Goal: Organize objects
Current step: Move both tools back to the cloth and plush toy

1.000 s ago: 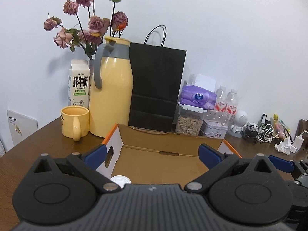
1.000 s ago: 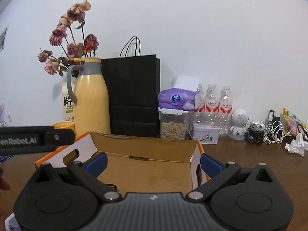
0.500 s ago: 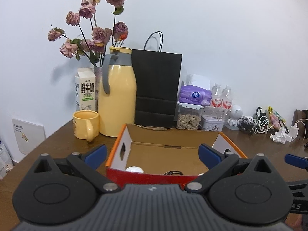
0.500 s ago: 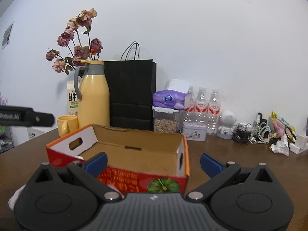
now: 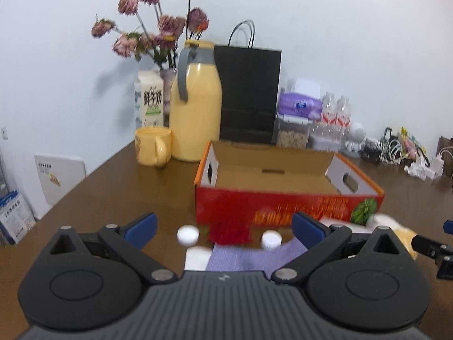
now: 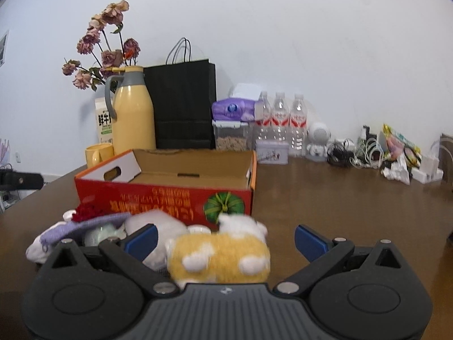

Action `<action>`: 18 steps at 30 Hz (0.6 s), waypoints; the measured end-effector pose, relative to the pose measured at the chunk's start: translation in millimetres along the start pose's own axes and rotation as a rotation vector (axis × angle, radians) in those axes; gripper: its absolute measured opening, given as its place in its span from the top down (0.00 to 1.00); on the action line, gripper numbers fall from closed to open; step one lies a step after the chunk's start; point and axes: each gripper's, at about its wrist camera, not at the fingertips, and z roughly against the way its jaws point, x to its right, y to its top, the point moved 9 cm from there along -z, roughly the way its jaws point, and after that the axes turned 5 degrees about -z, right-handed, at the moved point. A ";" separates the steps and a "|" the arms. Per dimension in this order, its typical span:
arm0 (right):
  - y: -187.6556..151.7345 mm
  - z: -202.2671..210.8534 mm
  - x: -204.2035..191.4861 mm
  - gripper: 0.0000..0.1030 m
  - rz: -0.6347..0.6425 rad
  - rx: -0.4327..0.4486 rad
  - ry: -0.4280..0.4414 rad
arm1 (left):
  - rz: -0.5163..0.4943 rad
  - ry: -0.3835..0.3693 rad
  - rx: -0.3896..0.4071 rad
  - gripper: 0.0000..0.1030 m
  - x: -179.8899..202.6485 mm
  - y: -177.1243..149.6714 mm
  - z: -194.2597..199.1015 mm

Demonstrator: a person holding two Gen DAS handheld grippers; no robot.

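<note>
Your right gripper (image 6: 225, 236): jaws spread and empty, with the yellow plush toy (image 6: 219, 255) lying crosswise directly between and just ahead of them, its long axis running jaw to jaw. Your left gripper (image 5: 223, 226): jaws likewise spread, empty, held level over the purple knitted piece (image 5: 243, 257) and white caps (image 5: 188, 235). Both hands sit low above the counter (image 6: 339, 198), facing the open red box (image 6: 170, 195) just beyond; the right is nearer the toy.

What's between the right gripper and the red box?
A yellow-and-white plush toy lies between the right gripper and the red box, seen in the right wrist view.
</note>
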 end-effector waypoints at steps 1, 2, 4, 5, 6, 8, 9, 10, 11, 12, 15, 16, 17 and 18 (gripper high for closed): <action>-3.4 0.8 0.0 0.00 -0.006 -0.008 0.002 | 0.008 0.000 -0.013 0.00 -2.8 -6.2 1.0; -7.7 2.1 0.0 0.00 -0.012 -0.017 0.004 | 0.018 -0.002 -0.024 0.00 -5.3 -11.6 1.5; -16.8 3.5 -0.7 0.00 -0.020 -0.036 0.013 | 0.040 -0.010 -0.050 0.00 -10.8 -25.1 3.6; -20.6 3.6 -1.3 0.00 -0.021 -0.045 0.017 | 0.047 -0.012 -0.064 0.00 -13.0 -31.1 3.9; -24.6 3.9 -2.0 0.00 -0.021 -0.055 0.020 | 0.049 -0.012 -0.079 0.00 -15.0 -37.3 4.0; -31.5 3.7 -2.8 0.00 -0.017 -0.071 0.020 | 0.049 -0.011 -0.109 0.00 -17.9 -48.2 3.6; -34.0 3.3 -2.6 0.00 -0.016 -0.077 0.020 | 0.049 -0.012 -0.123 0.00 -19.1 -52.7 3.3; -36.3 2.7 -2.9 0.00 -0.016 -0.083 0.020 | 0.052 -0.013 -0.134 0.00 -20.3 -56.7 3.2; -38.5 2.1 -2.9 0.00 -0.016 -0.087 0.020 | 0.054 -0.013 -0.141 0.00 -20.9 -59.4 3.3; -39.3 1.6 -3.0 0.00 -0.017 -0.090 0.020 | 0.057 -0.016 -0.146 0.00 -21.4 -61.6 3.3; -38.7 -1.0 -3.7 0.00 -0.015 -0.091 0.018 | 0.056 -0.019 -0.151 0.00 -21.1 -63.7 3.0; -37.6 -2.1 -3.8 0.00 -0.014 -0.090 0.015 | 0.056 -0.022 -0.151 0.00 -21.0 -64.0 2.9; -36.5 -3.5 -3.4 0.00 -0.015 -0.088 0.013 | 0.056 -0.023 -0.152 0.00 -20.0 -63.6 2.2; -35.4 -5.5 -2.8 0.00 -0.018 -0.088 0.009 | 0.056 -0.024 -0.153 0.00 -20.0 -64.1 1.8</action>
